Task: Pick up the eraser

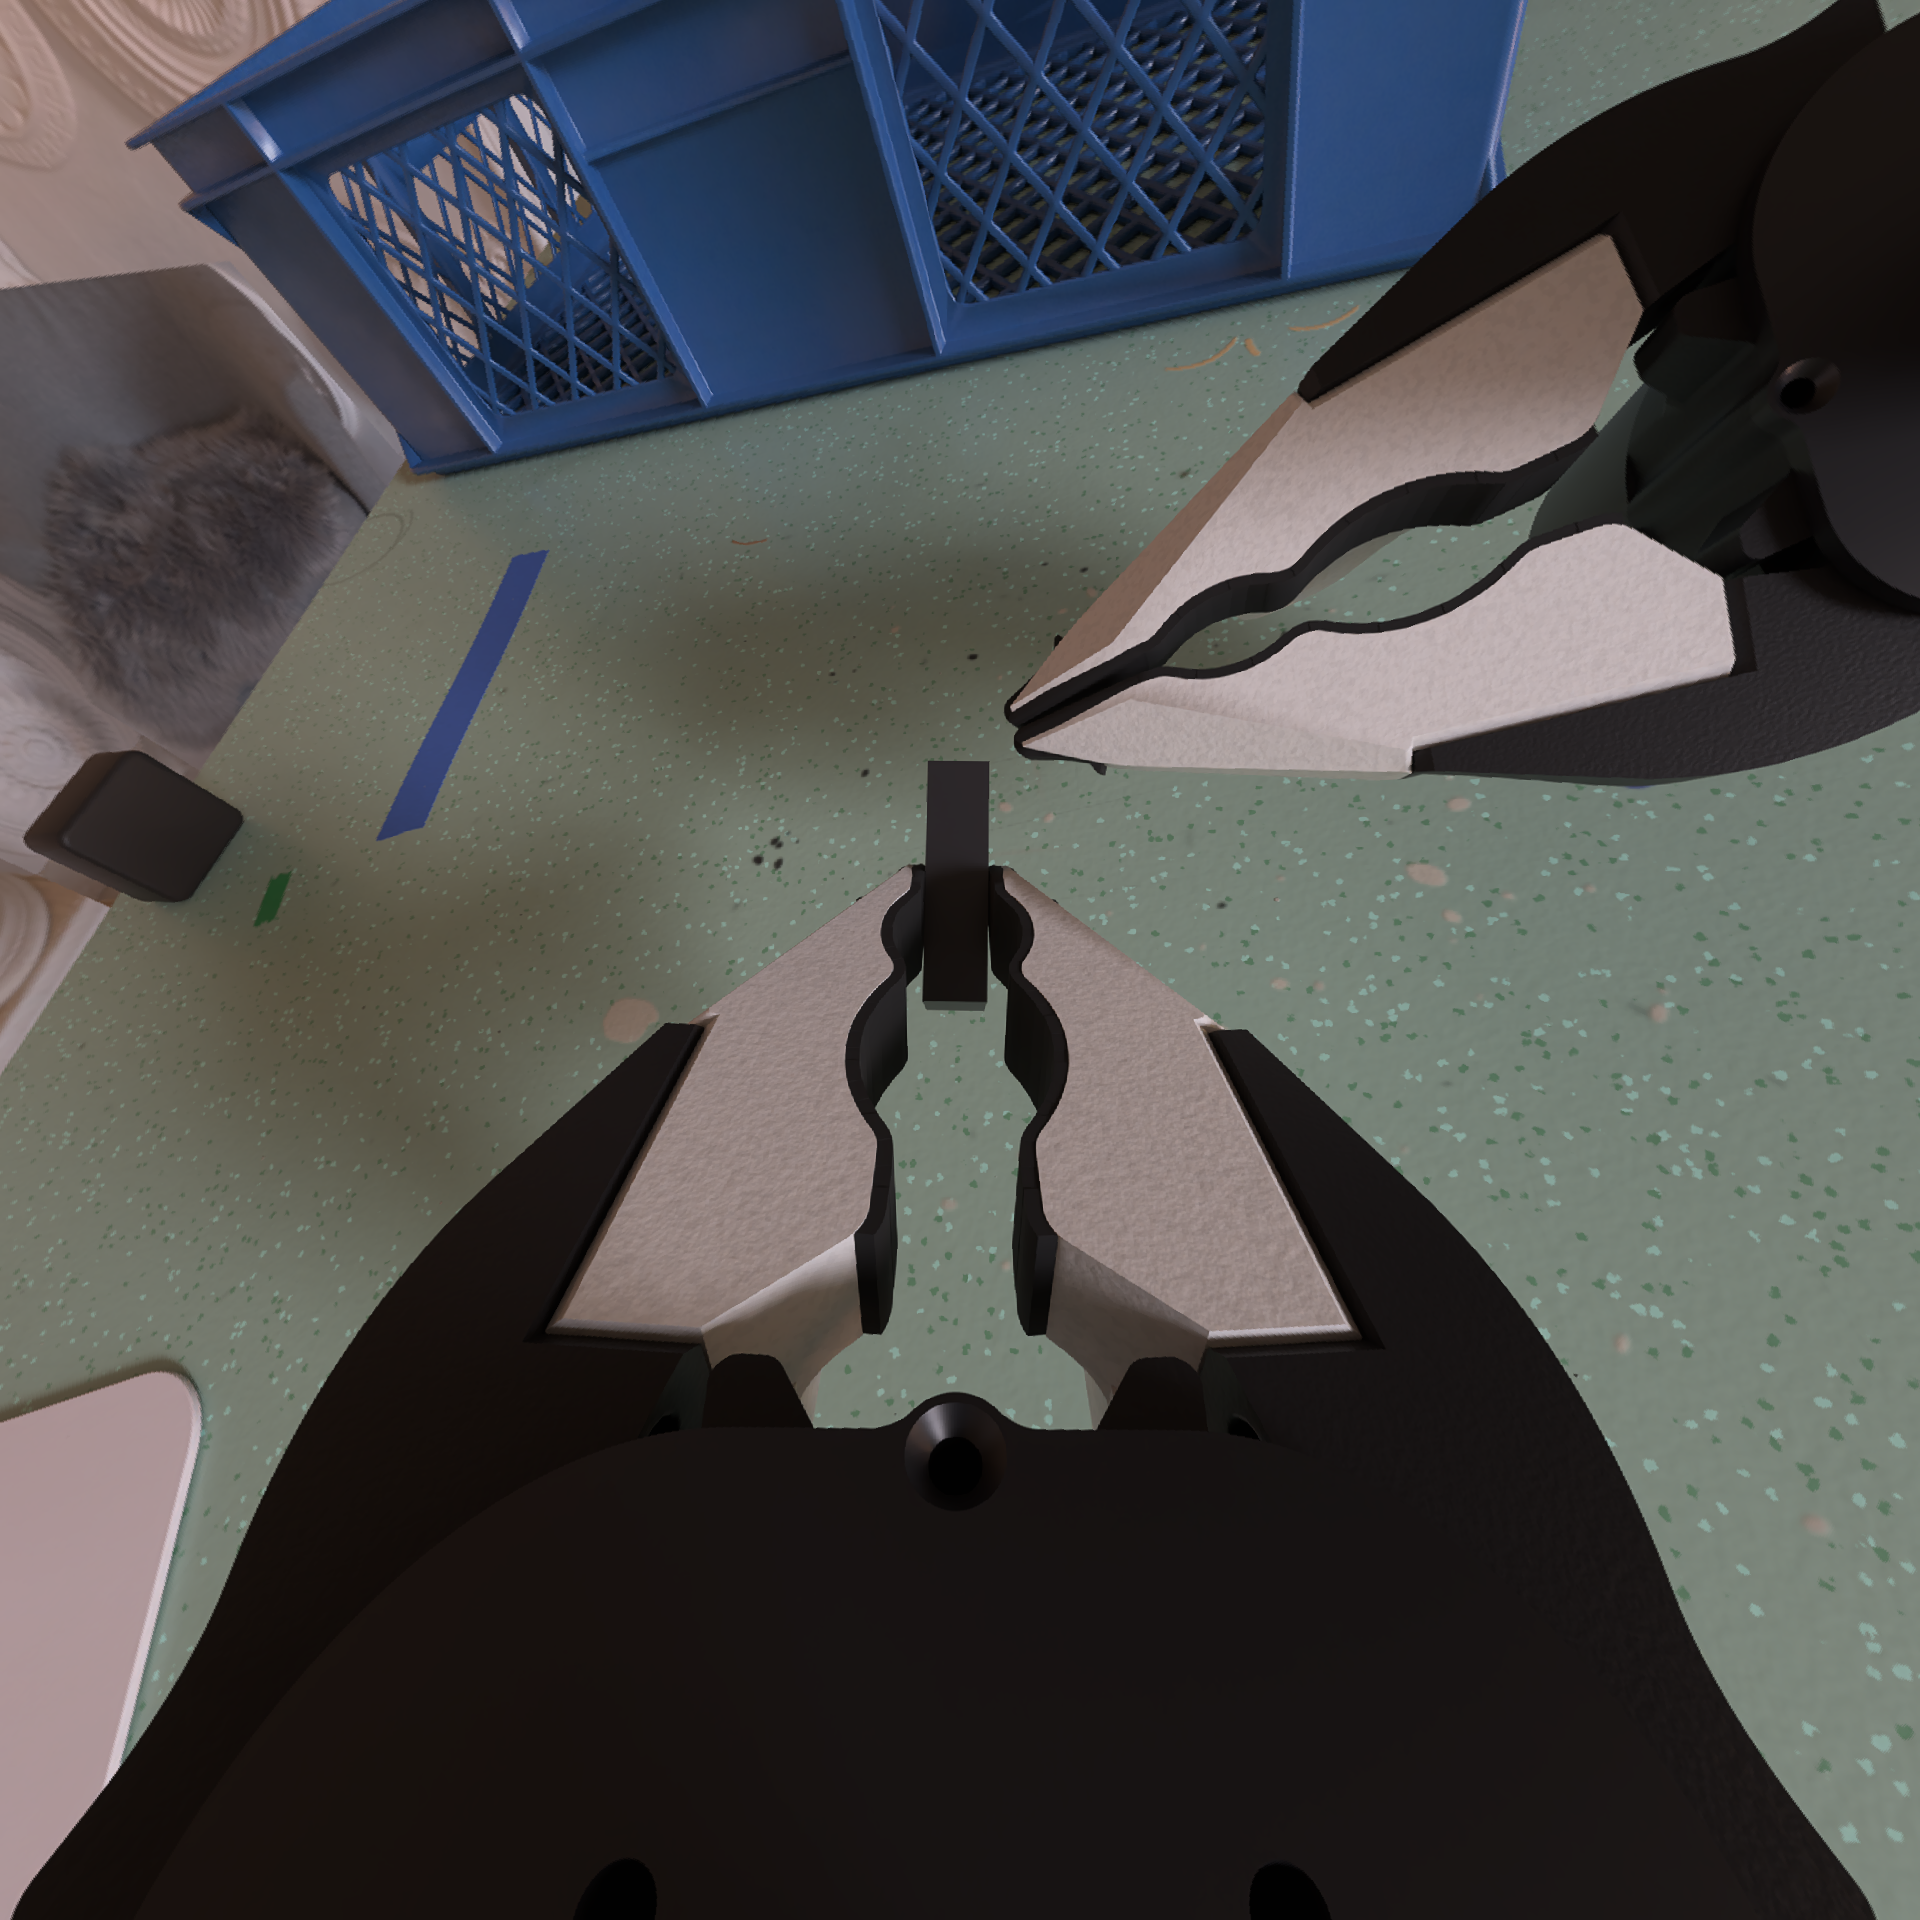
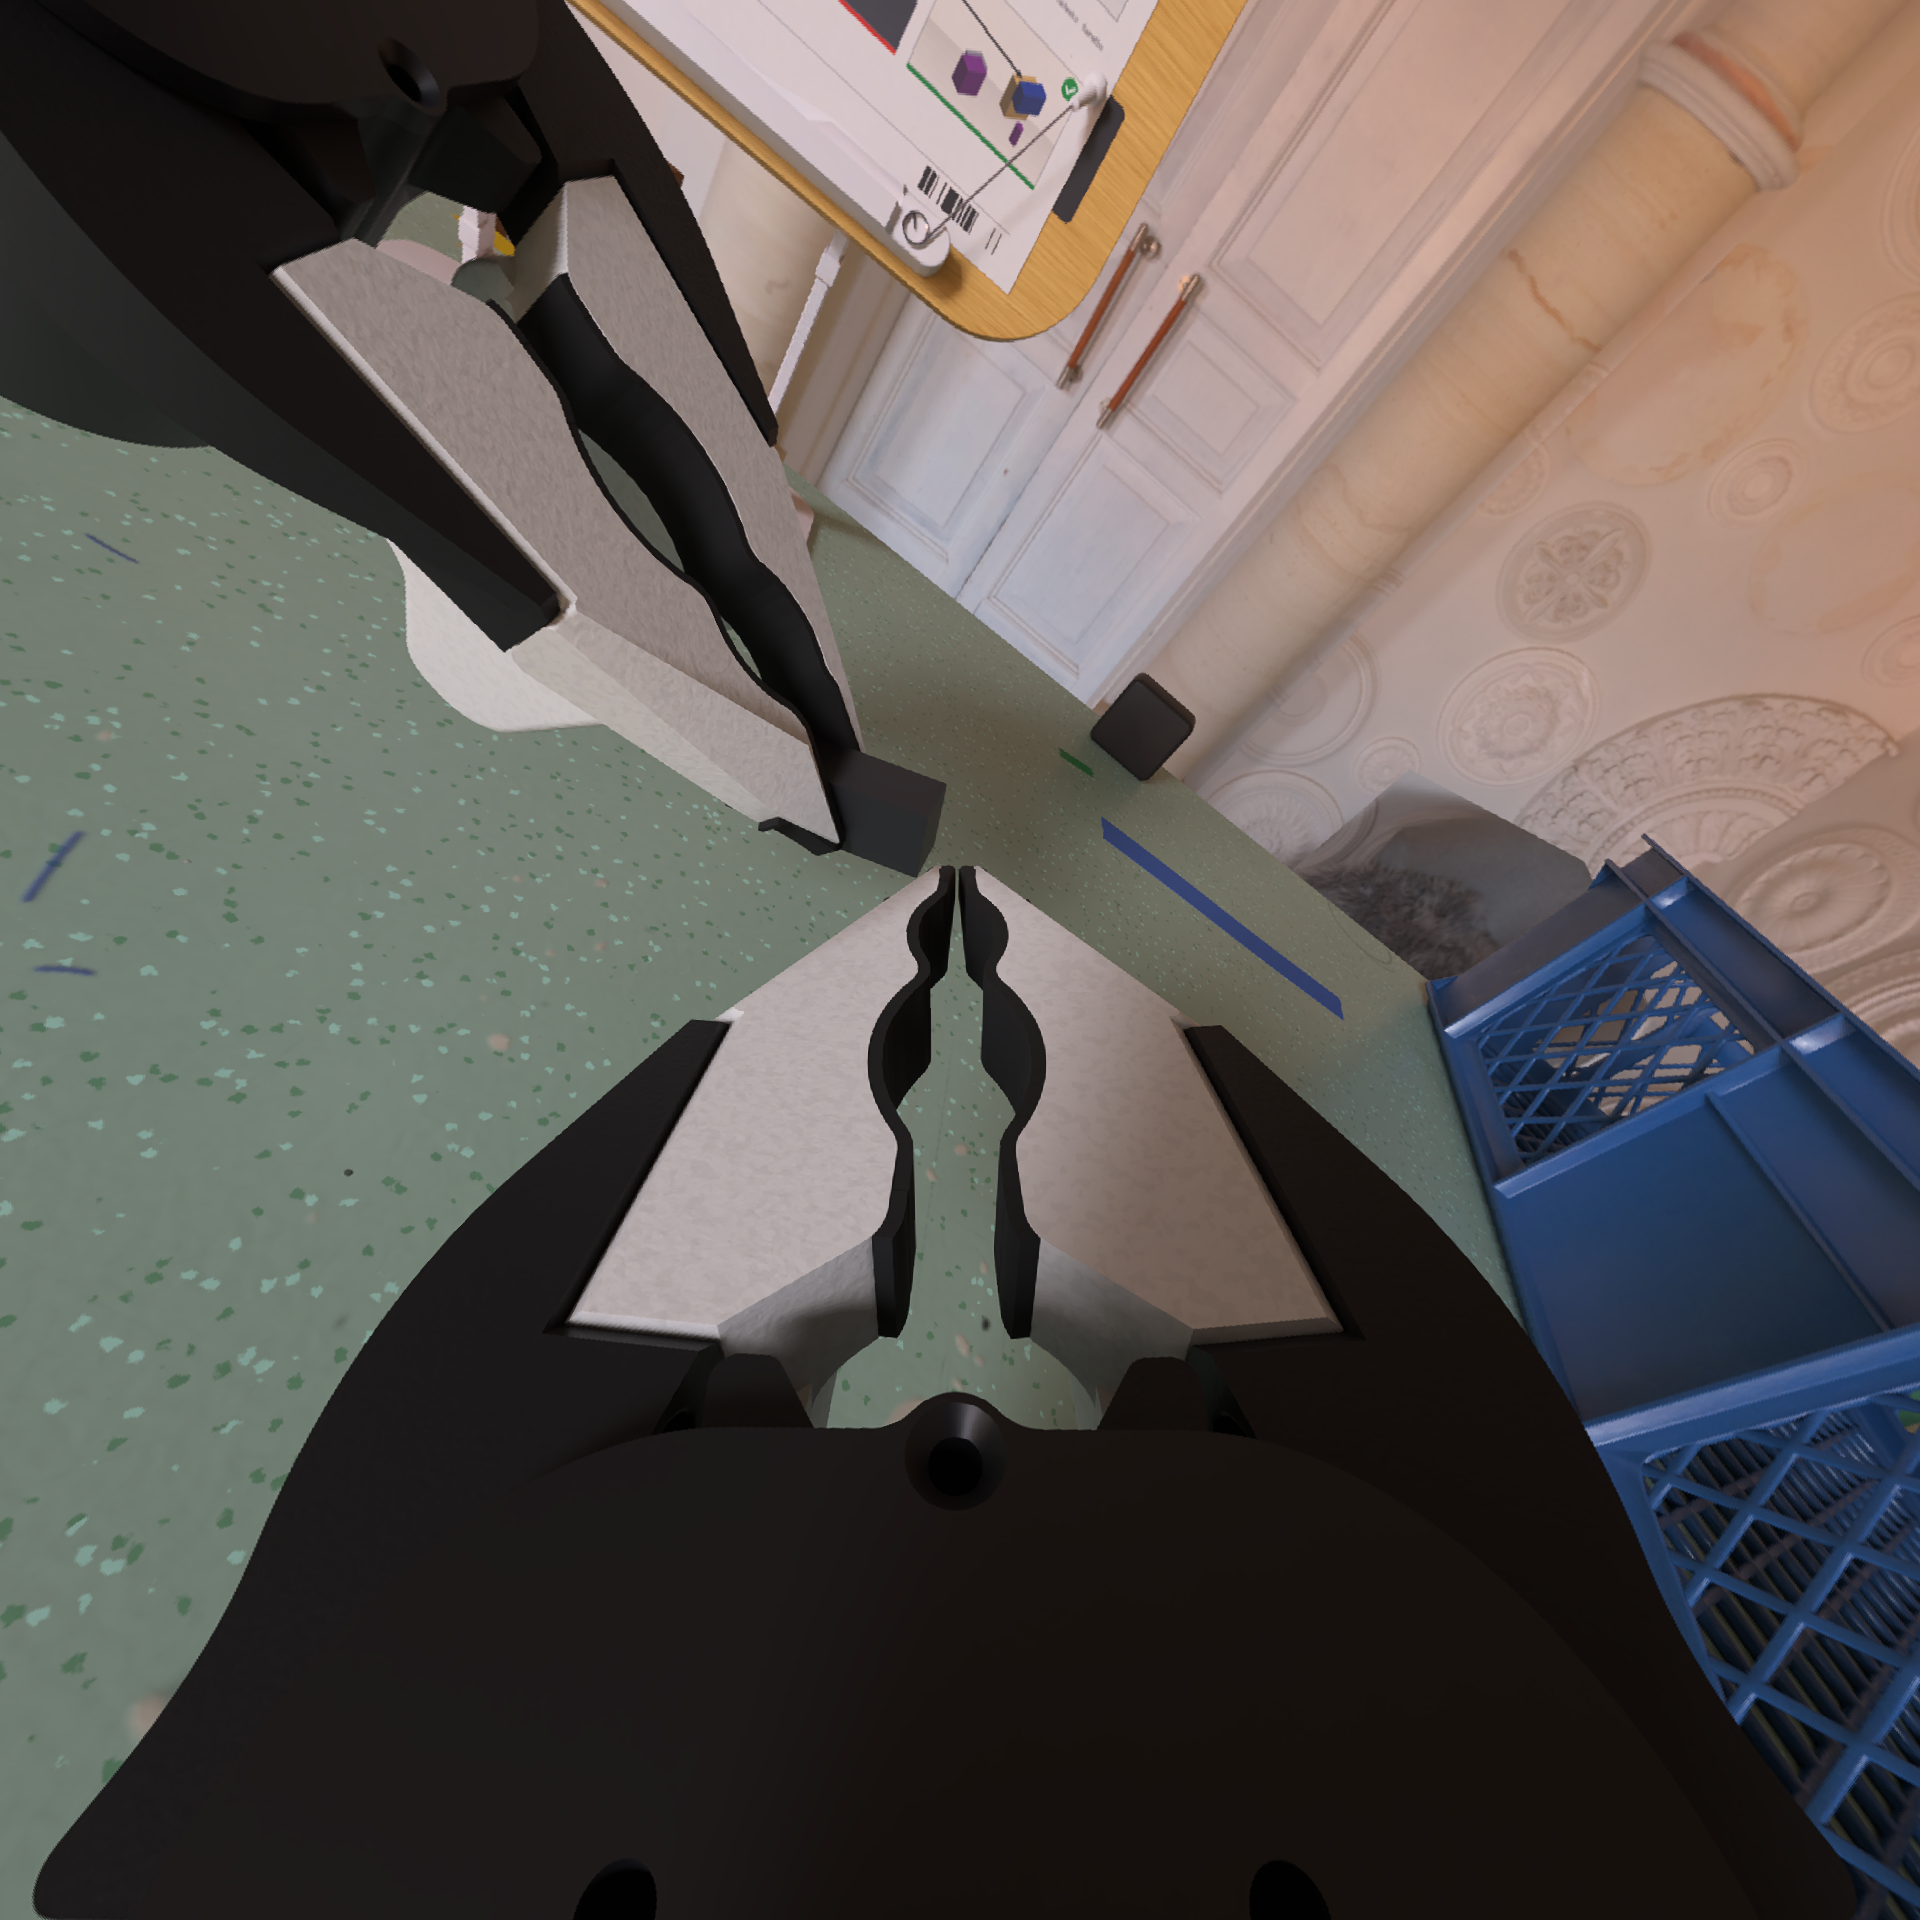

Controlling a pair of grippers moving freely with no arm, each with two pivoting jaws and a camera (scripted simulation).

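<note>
The eraser [image 1: 956, 831] is a small black block. My left gripper [image 1: 956, 883] is shut on the eraser, which stands on end between the fingertips and sticks out past them above the green speckled table. In the right wrist view the eraser [image 2: 894, 816] shows held at the tip of the left gripper [image 2: 842, 800], just beyond my right gripper [image 2: 956, 878]. My right gripper is shut and empty. In the left wrist view the right gripper [image 1: 1023, 722] comes in from the upper right, its tips a short way from the eraser.
A blue lattice crate [image 1: 831, 208] stands at the table's far side and shows at the right in the right wrist view [image 2: 1714, 1195]. A blue tape strip [image 1: 462, 696] lies on the table. A black cube [image 1: 135, 826] sits at the table's edge. A white flat object [image 1: 83, 1538] lies nearby.
</note>
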